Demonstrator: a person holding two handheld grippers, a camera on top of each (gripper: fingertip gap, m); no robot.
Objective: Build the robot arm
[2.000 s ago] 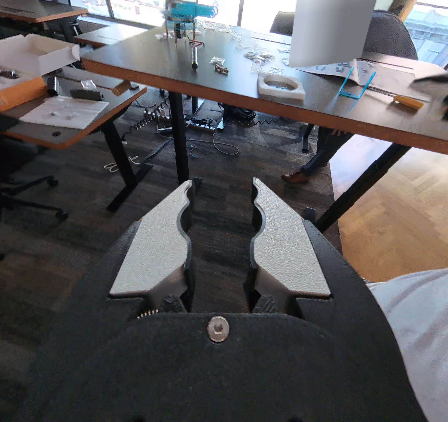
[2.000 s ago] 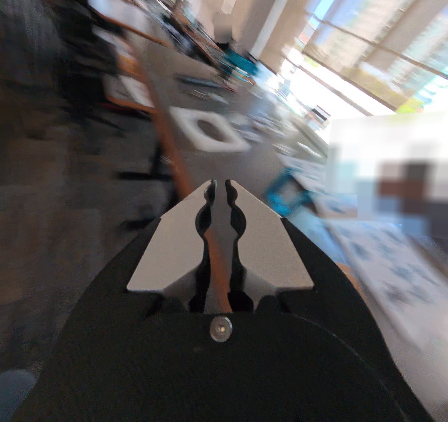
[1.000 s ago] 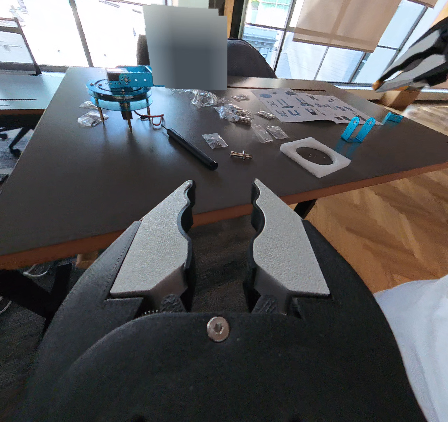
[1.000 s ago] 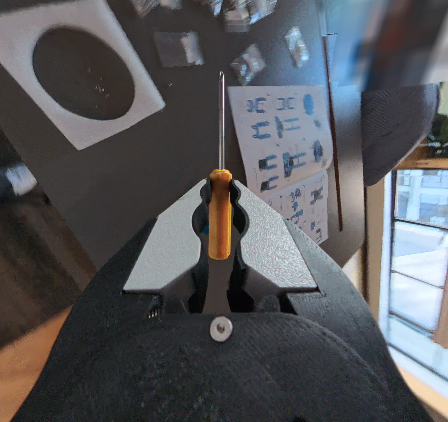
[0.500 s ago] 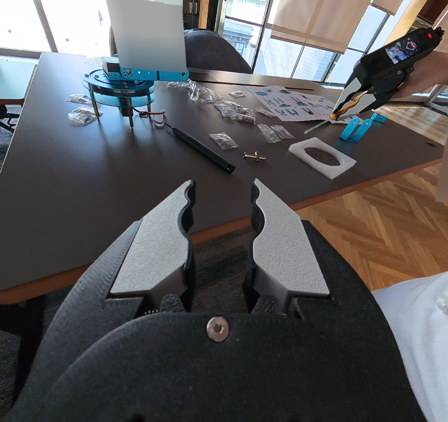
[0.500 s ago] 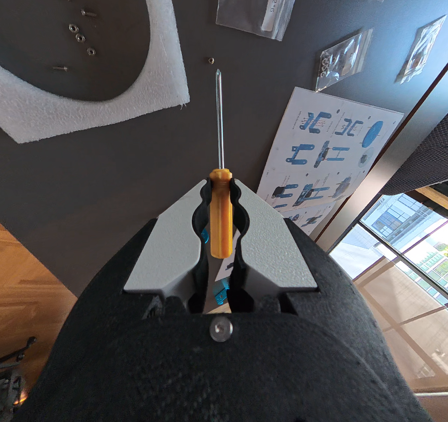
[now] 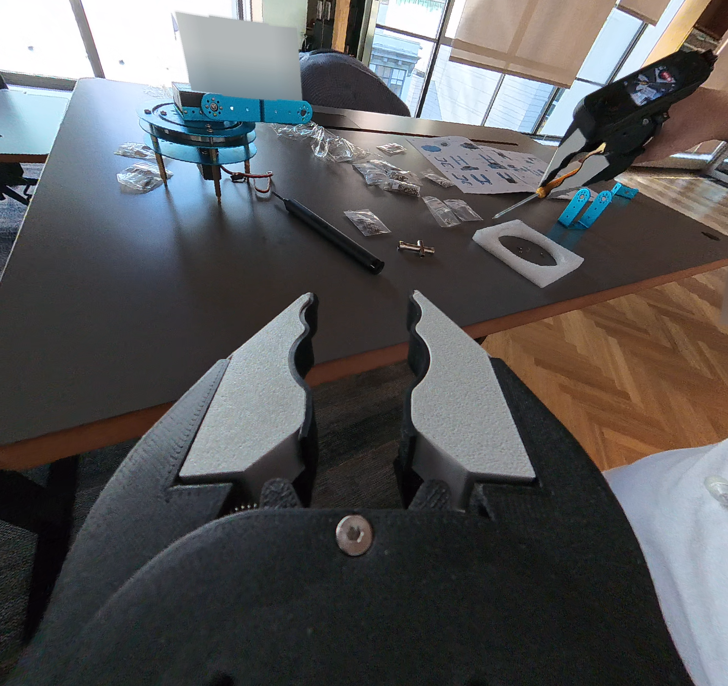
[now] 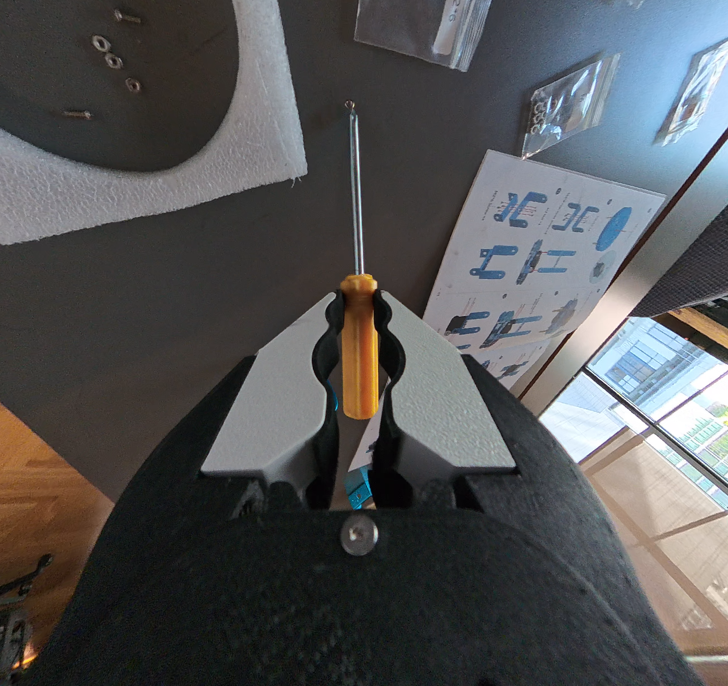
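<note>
My right gripper [image 8: 357, 296] is shut on an orange-handled screwdriver [image 8: 358, 347]. Its thin shaft points at the dark table [image 8: 157, 273], and the tip sits at a tiny nut [image 8: 348, 105] beside a white foam frame [image 8: 260, 123]. Small screws and nuts [image 8: 112, 60] lie inside the frame. In the left wrist view the right gripper [image 7: 551, 184] shows at the far right with the screwdriver [image 7: 516, 205] angled down near the foam frame [image 7: 528, 249]. My left gripper [image 7: 360, 300] is open and empty, held over the table's near edge [image 7: 354, 367].
A blue round-plated assembly on legs [image 7: 205, 131] stands at the far left. A black pen-like driver [image 7: 327, 233], a metal cross wrench [image 7: 416, 249], several small bags [image 7: 388, 178], a printed sheet [image 7: 480, 166] and blue brackets [image 7: 587, 209] lie on the table. An office chair [image 7: 346, 83] stands behind. The tips of one gripper are about 50 centimeters away from the tips of the other.
My left gripper rose from under the table and now faces its top. My right gripper took up the screwdriver and lowered it, bringing the tip to the small nut beside the foam frame.
</note>
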